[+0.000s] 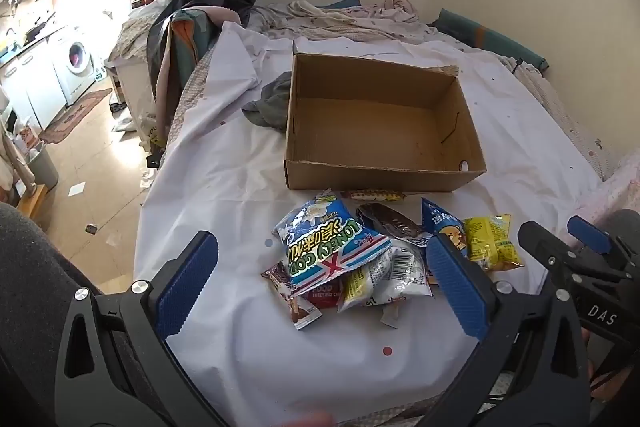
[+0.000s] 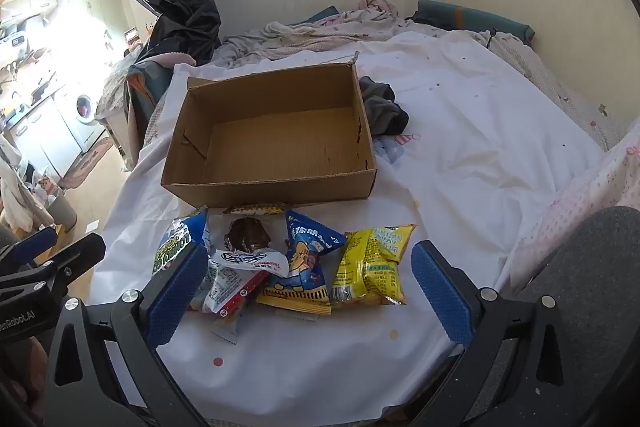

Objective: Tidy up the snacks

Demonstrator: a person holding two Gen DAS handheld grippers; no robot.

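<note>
Two tongs, left tongs [image 1: 320,281] and right tongs [image 2: 308,287], gape empty over the snack pile [image 2: 288,263]; the cardboard box [image 2: 276,143] sits just beyond, toward frame top.

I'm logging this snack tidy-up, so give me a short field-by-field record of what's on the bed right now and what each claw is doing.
container: open brown cardboard box, nothing inside
surface: white bed sheet
snacks: loose pile in front of the box, none packed yet
largest packet: blue and white Lonely God crisp bag
rightmost packet: yellow crinkled snack packet
middle packet: blue bag with yellow cartoon figure
left claw: open, holding nothing
right claw: open, holding nothing
</note>
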